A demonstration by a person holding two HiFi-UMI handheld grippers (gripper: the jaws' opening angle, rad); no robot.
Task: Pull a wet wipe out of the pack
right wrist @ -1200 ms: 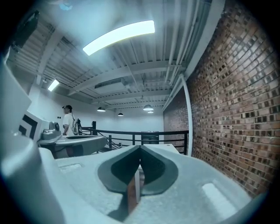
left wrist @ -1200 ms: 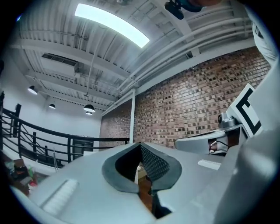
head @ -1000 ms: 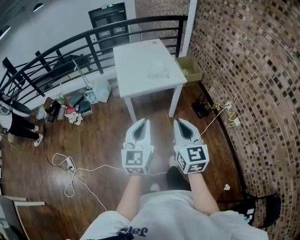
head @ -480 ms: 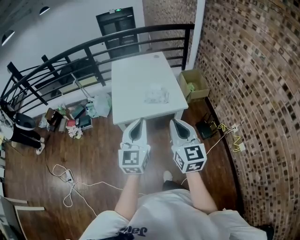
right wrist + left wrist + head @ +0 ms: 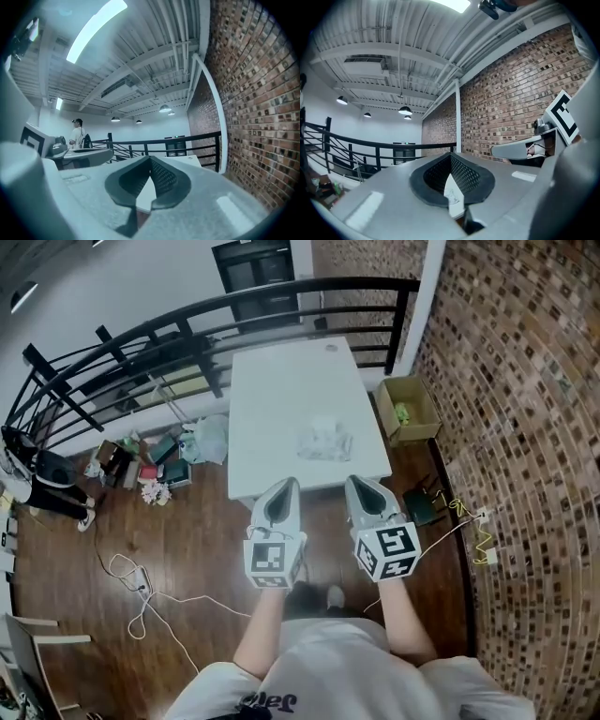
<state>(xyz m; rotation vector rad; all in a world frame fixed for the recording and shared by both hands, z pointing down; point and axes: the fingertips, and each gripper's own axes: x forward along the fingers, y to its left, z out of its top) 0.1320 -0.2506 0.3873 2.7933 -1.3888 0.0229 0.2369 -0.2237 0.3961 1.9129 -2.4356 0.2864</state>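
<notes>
Bright ceiling lights, heavy fisheye distortion.

Pale grey left gripper point(image 5: 287, 486) and right gripper point(image 5: 356, 483), black mesh-lined jaws; black-and-white marker cube point(image 5: 273, 559) at each rear; behind them, white T-shirt point(image 5: 337, 662), dark lettering.

Brick wall point(image 5: 525, 427) is seen along the right; wood floor point(image 5: 187, 549) lower left. White table point(image 5: 281, 399) is placed upper centre, backed by black railing point(image 5: 187, 324). Cardboard box point(image 5: 411, 409) is set right of table.
</notes>
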